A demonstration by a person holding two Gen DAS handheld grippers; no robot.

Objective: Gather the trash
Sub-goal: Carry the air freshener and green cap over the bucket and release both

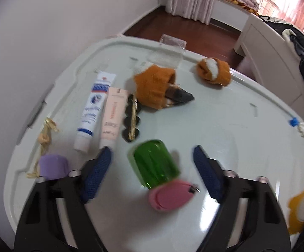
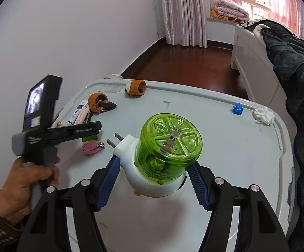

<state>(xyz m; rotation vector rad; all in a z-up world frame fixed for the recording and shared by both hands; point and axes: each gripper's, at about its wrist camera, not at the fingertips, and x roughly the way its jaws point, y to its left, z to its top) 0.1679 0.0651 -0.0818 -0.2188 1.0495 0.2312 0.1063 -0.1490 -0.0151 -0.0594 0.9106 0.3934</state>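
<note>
Right gripper [image 2: 154, 168] fingers clamp a green-and-white plug-in device [image 2: 162, 157], lower centre of frame. Left gripper [image 1: 152, 157] fingers stand open around a green cap [image 1: 155, 163] on the surface [image 1: 225, 126], not gripping.

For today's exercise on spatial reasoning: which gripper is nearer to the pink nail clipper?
Left. The left gripper hangs right over the pink nail clipper, jaws open around a small green bottle beside it. The right gripper is farther off, clamped on a green-and-white plug-in device.
</note>
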